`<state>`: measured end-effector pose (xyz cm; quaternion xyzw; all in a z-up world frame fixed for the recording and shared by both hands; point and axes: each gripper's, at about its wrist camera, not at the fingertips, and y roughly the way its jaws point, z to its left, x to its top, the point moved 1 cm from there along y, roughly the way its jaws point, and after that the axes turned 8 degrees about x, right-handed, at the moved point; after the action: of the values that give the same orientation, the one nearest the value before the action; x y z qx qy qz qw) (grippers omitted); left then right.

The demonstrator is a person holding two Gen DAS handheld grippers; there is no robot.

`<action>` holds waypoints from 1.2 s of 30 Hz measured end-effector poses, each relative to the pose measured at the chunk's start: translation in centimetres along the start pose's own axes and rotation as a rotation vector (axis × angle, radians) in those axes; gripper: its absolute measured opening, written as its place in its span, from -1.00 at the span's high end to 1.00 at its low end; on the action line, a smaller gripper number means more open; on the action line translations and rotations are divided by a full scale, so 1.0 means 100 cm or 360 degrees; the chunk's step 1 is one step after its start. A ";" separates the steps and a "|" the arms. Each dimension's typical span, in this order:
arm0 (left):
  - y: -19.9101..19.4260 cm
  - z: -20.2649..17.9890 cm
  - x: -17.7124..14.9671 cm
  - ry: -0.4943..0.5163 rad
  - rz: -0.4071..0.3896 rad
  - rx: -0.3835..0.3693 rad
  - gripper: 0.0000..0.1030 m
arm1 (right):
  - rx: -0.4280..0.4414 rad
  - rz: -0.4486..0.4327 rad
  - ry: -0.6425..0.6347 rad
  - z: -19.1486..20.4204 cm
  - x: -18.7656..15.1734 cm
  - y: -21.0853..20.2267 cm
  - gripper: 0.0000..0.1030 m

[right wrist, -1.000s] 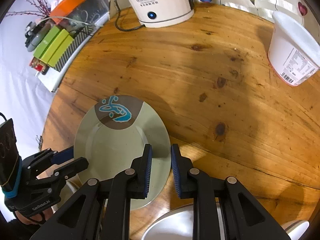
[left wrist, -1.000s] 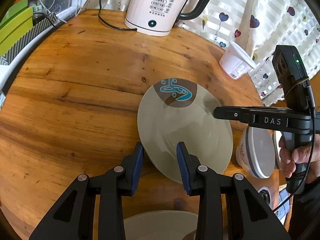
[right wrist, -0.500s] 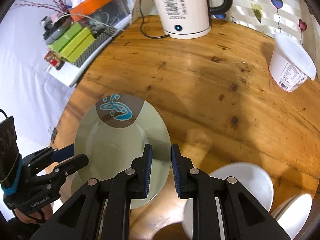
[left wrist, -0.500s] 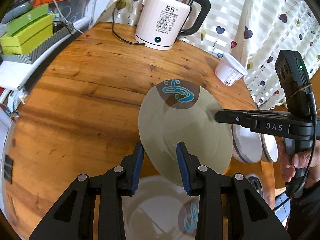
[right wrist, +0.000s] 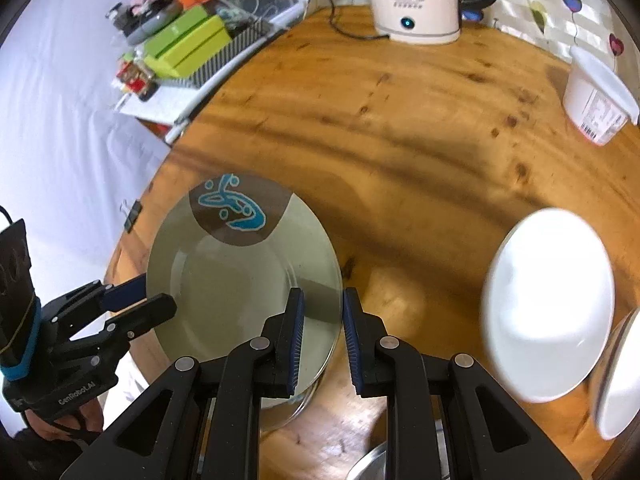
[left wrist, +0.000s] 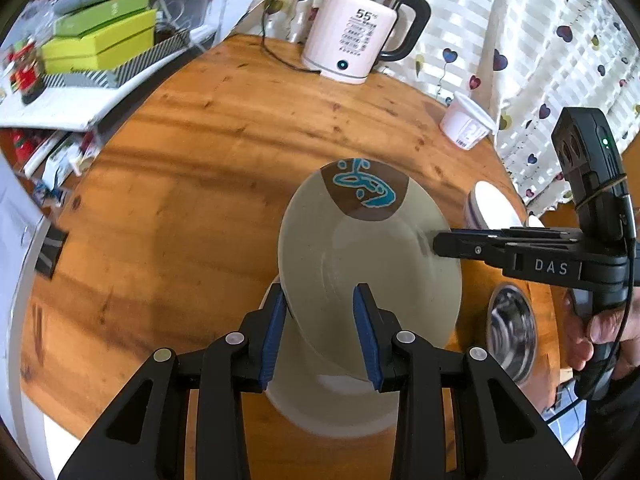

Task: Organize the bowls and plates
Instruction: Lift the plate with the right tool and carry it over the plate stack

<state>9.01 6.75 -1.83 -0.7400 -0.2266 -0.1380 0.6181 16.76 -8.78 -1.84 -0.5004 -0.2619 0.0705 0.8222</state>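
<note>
Bare wooden table (left wrist: 192,184) lies beyond plate (left wrist: 372,256) rim, fingers (left wrist: 276,320) clamping.

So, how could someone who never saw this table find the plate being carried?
Look at the round wooden table with the white kettle at its far edge. Above its near side, two hand-held grippers hold one pale green plate by opposite rims. Only it shows a brown patch with a blue figure.

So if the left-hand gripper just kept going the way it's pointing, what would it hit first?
Apart from the green plate that the left gripper already holds by the rim, probably the second plate lying on the wooden table just beneath; depth is hard to judge.
</note>
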 end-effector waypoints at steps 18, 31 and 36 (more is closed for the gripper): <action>0.002 0.010 -0.040 -0.0032 0.0078 0.0023 0.32 | -0.0005 0.0081 -0.0013 0.014 -0.033 0.023 0.63; 0.003 0.005 -0.046 0.0000 0.0065 0.0086 0.32 | -0.0071 0.0046 -0.0096 0.019 -0.038 0.023 0.60; 0.003 0.005 -0.047 0.0002 0.0061 0.0102 0.29 | -0.0084 0.0029 -0.0109 0.021 -0.040 0.023 0.60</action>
<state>5.11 6.45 -4.50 -0.7239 -0.2162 -0.1194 0.6442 12.65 -7.57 -4.47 -0.5216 -0.2872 0.0881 0.7986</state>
